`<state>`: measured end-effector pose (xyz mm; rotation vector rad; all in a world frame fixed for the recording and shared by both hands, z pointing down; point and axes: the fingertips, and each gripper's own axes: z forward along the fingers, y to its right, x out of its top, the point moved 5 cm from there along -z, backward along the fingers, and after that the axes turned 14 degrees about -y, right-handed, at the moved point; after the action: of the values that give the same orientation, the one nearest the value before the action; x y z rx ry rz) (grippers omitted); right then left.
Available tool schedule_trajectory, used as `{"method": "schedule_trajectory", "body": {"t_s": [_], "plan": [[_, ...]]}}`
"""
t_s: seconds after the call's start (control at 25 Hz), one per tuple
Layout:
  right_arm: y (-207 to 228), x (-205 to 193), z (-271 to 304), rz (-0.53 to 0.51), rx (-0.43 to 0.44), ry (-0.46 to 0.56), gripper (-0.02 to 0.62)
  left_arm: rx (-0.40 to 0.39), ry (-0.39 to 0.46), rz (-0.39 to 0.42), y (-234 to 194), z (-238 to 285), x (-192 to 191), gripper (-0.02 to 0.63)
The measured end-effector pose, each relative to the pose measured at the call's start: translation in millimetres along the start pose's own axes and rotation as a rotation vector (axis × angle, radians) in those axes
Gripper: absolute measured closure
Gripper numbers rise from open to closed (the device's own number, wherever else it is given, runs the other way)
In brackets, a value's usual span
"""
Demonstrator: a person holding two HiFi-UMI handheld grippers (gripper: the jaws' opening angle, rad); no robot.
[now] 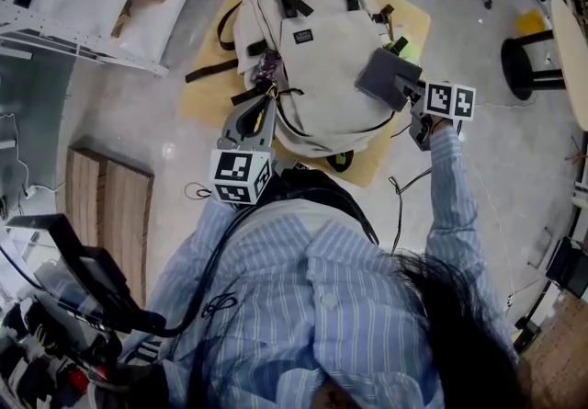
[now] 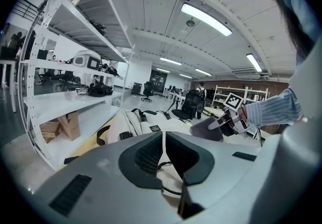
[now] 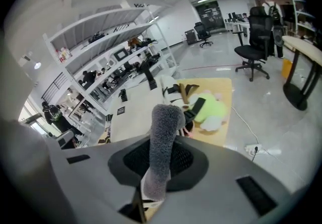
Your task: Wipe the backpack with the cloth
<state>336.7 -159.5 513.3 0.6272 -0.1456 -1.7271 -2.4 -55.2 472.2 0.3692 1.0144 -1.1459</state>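
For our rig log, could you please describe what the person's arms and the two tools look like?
The left tool and the right tool both have pale grey bodies with dark, textured pads. Each carries a white cube printed with black square markers. The sleeves belong to a blue-and-white striped shirt, and thin dark cables run across its front.

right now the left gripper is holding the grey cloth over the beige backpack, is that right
Wrong side: it is the right gripper that is holding the grey cloth over the beige backpack. The right gripper view shows the cloth clamped between its jaws.
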Motion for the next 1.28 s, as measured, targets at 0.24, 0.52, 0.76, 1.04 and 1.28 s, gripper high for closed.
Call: {"method": "schedule_trajectory", "body": {"t_s": [0.24, 0.52, 0.76, 1.04, 1.28], "plan": [[47.7, -1.1, -21.2, 0.074, -0.068, 0.02, 0.54, -0.014, -0.004, 0.013, 11.5, 7.1, 4.4, 0.584], [50.2, 6.7, -36.7, 0.086, -0.079, 0.054, 0.54, 0.005, -0.006, 0.007, 2.9, 5.6, 6.1, 0.584], [-40.4, 37.0, -31.9, -0.067, 0.055, 0.103, 0.54, 0.032, 0.002, -0.024, -20.6, 3.9, 10.3, 0.584], [-171.2, 58.6, 16.2, -0.249, 0.286, 0.07, 0.54, 0.037, 0.006, -0.037, -41.6, 1.2, 14.3, 0.584], [-247.2, 52.9, 88.3, -0.321, 0.398, -0.048, 0.54, 0.053, 0.012, -0.048, -60.2, -5.6, 14.7, 0.584]]}}
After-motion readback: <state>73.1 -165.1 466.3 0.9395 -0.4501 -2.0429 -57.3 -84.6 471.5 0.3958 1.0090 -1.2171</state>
